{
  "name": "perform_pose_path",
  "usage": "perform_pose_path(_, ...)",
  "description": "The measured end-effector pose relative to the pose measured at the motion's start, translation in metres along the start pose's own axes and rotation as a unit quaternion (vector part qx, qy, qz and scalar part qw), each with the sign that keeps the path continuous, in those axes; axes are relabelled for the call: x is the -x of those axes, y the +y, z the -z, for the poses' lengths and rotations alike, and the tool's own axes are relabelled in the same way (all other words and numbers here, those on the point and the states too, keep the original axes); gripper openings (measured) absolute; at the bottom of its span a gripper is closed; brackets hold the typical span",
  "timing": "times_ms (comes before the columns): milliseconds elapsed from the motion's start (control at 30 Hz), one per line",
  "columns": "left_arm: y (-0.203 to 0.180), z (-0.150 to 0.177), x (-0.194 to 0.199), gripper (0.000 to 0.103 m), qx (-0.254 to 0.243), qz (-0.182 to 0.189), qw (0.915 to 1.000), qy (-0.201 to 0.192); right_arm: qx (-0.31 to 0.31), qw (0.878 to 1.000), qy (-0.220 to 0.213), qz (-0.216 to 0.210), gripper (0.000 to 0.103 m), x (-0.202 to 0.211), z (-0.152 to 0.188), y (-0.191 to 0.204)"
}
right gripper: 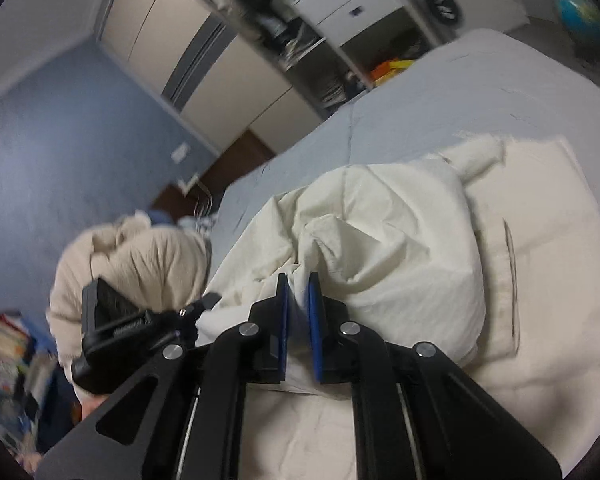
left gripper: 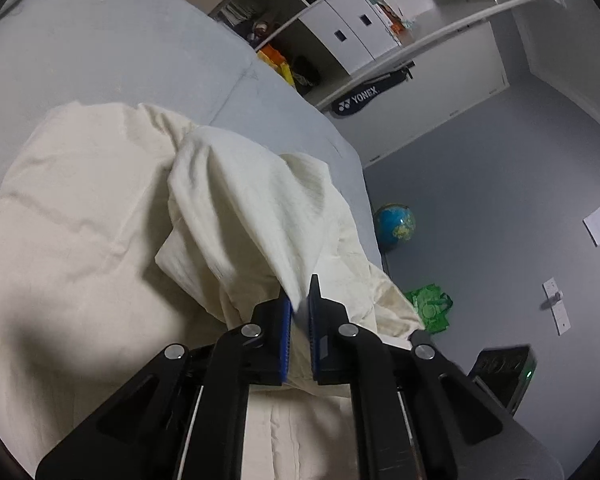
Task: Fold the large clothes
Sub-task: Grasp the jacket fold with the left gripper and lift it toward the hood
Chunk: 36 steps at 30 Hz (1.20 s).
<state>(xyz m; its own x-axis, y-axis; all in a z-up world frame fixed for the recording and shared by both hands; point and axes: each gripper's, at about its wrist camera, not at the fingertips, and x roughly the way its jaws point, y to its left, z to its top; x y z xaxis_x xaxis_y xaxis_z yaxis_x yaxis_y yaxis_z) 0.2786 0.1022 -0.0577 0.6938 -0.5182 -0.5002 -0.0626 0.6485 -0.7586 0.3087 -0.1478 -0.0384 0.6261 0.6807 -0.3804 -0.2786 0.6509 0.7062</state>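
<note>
A large cream garment (left gripper: 80,216) lies spread on the pale grey bed (left gripper: 100,40). My left gripper (left gripper: 299,300) is shut on a lifted fold of the garment, which drapes up and away from the blue pads (left gripper: 286,340). In the right wrist view the same cream garment (right gripper: 400,248) lies bunched on the bed (right gripper: 440,92). My right gripper (right gripper: 298,300) is shut on a bunched edge of it, the cloth pinched between the blue pads (right gripper: 315,332). The other gripper's black body (right gripper: 112,332) shows at the left of the right wrist view.
White shelving with drawers (left gripper: 352,36) stands past the bed. A globe (left gripper: 395,222), a green bag (left gripper: 430,308) and a black device (left gripper: 504,372) are on the grey floor. A beige bundle (right gripper: 140,264) sits at the bed's side. Wardrobe doors (right gripper: 204,48) stand behind.
</note>
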Motion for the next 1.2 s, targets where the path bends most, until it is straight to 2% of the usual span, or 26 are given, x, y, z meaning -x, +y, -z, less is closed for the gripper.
perform_pose_path(67, 0.007, 0.009, -0.004, 0.007, 0.021, -0.011, 0.9997, 0.002, -0.02, 1.0, -0.011, 0.009, 0.007, 0.0, 0.015, -0.012)
perform_pose_path(100, 0.014, 0.01, -0.004, 0.007, 0.029, -0.021, 0.9993, 0.007, -0.05, 0.999, -0.011, 0.013, 0.007, -0.003, 0.029, -0.024)
perform_pose_path(200, 0.035, 0.022, -0.014, 0.009, 0.055, -0.039, 0.9973, 0.028, -0.096, 0.994, 0.034, 0.033, 0.007, -0.022, 0.061, -0.045)
perform_pose_path(300, 0.044, 0.021, -0.01, 0.013, 0.05, -0.033, 0.9971, 0.046, -0.091, 0.994, 0.062, 0.027, 0.012, -0.018, 0.065, -0.044)
perform_pose_path(400, 0.041, 0.02, -0.001, 0.013, 0.031, -0.028, 0.998, 0.048, -0.031, 0.996, 0.072, 0.047, 0.023, -0.012, 0.038, -0.017)
perform_pose_path(433, 0.04, 0.019, 0.001, 0.013, 0.028, -0.027, 0.9981, 0.048, 0.013, 0.996, 0.067, 0.061, 0.036, -0.011, 0.023, 0.001)
perform_pose_path(467, 0.037, 0.015, -0.005, 0.013, 0.024, -0.028, 0.9981, 0.049, 0.036, 0.995, 0.068, 0.068, 0.055, -0.012, 0.016, 0.011)
perform_pose_path(500, 0.034, 0.014, -0.005, 0.013, 0.019, -0.029, 0.9982, 0.048, 0.062, 0.993, 0.075, 0.069, 0.062, -0.017, 0.006, 0.022)
perform_pose_path(567, 0.033, 0.014, -0.009, 0.013, 0.014, -0.031, 0.9982, 0.049, 0.113, 0.985, 0.104, 0.076, 0.064, -0.038, -0.011, 0.041)
perform_pose_path(667, 0.026, 0.011, -0.012, 0.013, 0.012, -0.033, 0.9982, 0.048, 0.164, 0.968, 0.138, 0.129, 0.062, -0.079, -0.028, 0.051)
perform_pose_path(700, 0.028, 0.012, -0.014, 0.013, 0.013, -0.033, 0.9982, 0.048, 0.161, 0.965, 0.153, 0.141, 0.057, -0.095, -0.034, 0.046)
perform_pose_path(733, 0.028, 0.013, -0.014, 0.013, 0.012, -0.035, 0.9981, 0.049, 0.156, 0.963, 0.166, 0.144, 0.04, -0.104, -0.035, 0.04)
perform_pose_path(767, 0.028, 0.013, -0.015, 0.013, 0.011, -0.036, 0.9981, 0.049, 0.148, 0.959, 0.188, 0.15, 0.031, -0.118, -0.037, 0.033)
perform_pose_path(867, 0.027, 0.012, -0.016, 0.013, 0.008, -0.041, 0.9978, 0.052, 0.134, 0.955, 0.225, 0.143, 0.02, -0.136, -0.029, 0.023)
perform_pose_path(900, 0.027, 0.011, -0.017, 0.013, 0.005, -0.044, 0.9977, 0.052, 0.134, 0.955, 0.228, 0.135, 0.012, -0.137, -0.027, 0.022)
perform_pose_path(933, 0.026, 0.011, -0.017, 0.013, 0.004, -0.045, 0.9976, 0.052, 0.133, 0.958, 0.22, 0.127, 0.008, -0.134, -0.028, 0.023)
perform_pose_path(1000, 0.025, 0.011, -0.017, 0.013, 0.005, -0.047, 0.9976, 0.05, 0.115, 0.971, 0.187, 0.094, 0.006, -0.118, -0.034, 0.022)
perform_pose_path(1033, 0.025, 0.011, -0.017, 0.012, 0.005, -0.048, 0.9977, 0.048, 0.096, 0.981, 0.154, 0.068, 0.005, -0.1, -0.038, 0.021)
perform_pose_path(1100, 0.025, 0.011, -0.018, 0.012, 0.006, -0.05, 0.9976, 0.047, 0.064, 0.992, 0.105, 0.03, 0.005, -0.067, -0.039, 0.015)
perform_pose_path(1200, 0.028, 0.013, -0.023, 0.012, 0.009, -0.055, 0.997, 0.053, 0.01, 0.999, 0.053, 0.009, 0.005, -0.035, -0.034, -0.002)
